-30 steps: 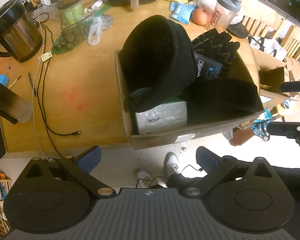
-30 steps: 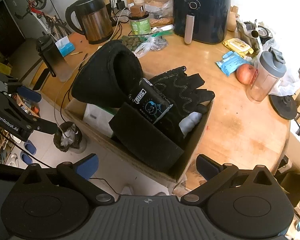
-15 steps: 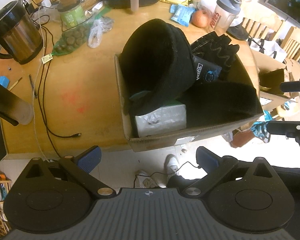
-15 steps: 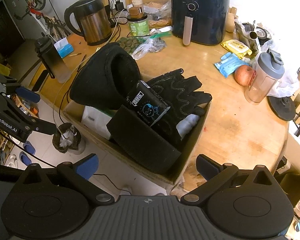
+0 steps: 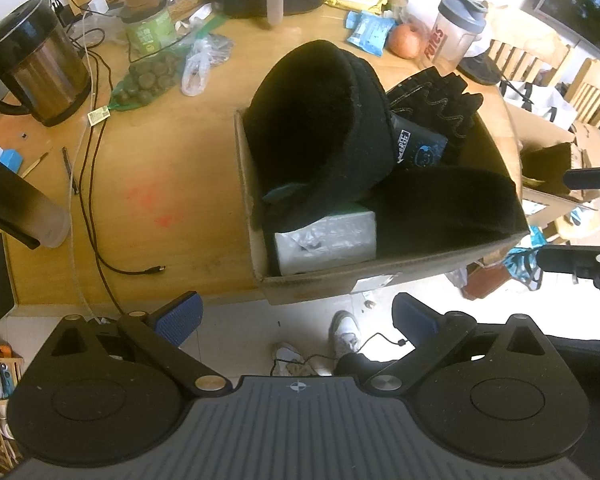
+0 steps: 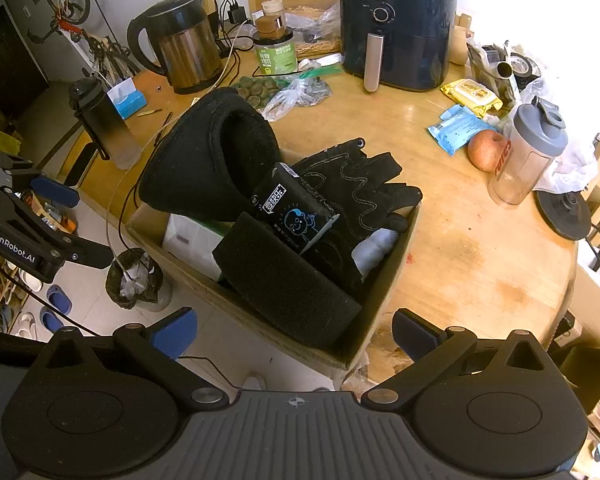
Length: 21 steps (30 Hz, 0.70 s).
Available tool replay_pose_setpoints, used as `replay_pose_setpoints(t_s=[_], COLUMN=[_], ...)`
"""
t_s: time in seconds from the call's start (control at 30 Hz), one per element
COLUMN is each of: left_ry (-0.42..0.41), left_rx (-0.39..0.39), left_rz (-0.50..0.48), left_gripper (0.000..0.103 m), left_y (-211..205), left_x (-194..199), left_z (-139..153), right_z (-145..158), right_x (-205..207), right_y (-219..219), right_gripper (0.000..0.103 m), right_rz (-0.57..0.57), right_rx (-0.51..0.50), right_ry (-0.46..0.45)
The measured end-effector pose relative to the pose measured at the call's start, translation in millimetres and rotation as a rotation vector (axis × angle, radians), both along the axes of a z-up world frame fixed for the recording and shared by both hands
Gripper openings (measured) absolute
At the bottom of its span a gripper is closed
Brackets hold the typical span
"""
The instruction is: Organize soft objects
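Box: the cardboard box (image 5: 312,276) sits at the near table edge, centre of the left view, one corner hanging over the floor.
Soft things in it: a black hat (image 5: 320,120) leans up out of the upper left of the box; black gloves (image 6: 356,184) lie at the far side; a black foam block (image 6: 284,280) fills the near right corner; a dark tissue packet (image 6: 296,212) rests on the foam and gloves; a clear-wrapped tissue pack (image 5: 326,240) sits low in front; something pale grey (image 6: 374,248) shows under the gloves.
Left gripper (image 5: 296,316): spread wide, nothing between its fingers, held off the table edge below the box.
Right gripper (image 6: 294,334): also spread and empty, low centre of its view, just short of the foam corner.
Stage: the soft things already lie in the box, piled loosely. This fits either a pile waiting to be sorted out or one just packed in; I cannot tell which.
Next move: not settled. Any reach in must allow for cloth and foam that yield.
Around: kettle (image 6: 180,44), air fryer (image 6: 398,24), shaker bottle (image 6: 532,156), apple (image 6: 486,150), dark water bottle (image 6: 102,124), cable (image 5: 96,184).
In the way: the tall hat hides what lies under it; the overhanging box could tip.
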<state>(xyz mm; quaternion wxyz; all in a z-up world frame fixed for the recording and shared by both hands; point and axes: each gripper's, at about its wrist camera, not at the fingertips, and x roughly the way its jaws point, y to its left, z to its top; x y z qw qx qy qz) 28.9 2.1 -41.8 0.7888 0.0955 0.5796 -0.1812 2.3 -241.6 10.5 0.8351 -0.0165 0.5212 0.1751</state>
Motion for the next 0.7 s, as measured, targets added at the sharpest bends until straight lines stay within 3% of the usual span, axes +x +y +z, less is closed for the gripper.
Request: replay_pose_setpoints(t_s=[0.7], left_ry=[0.006], left_rx=[-0.003], left_rz=[0.018], left_gripper=[0.103], left_y=[3.3], left_x=[-1.9], left_z=[-0.8], right_z=[1.1], right_x=[-0.8], right_y=[-0.7], right_gripper=[0.103], right_rz=[-0.002], right_rx=[0.001], right_ry=[-0.003])
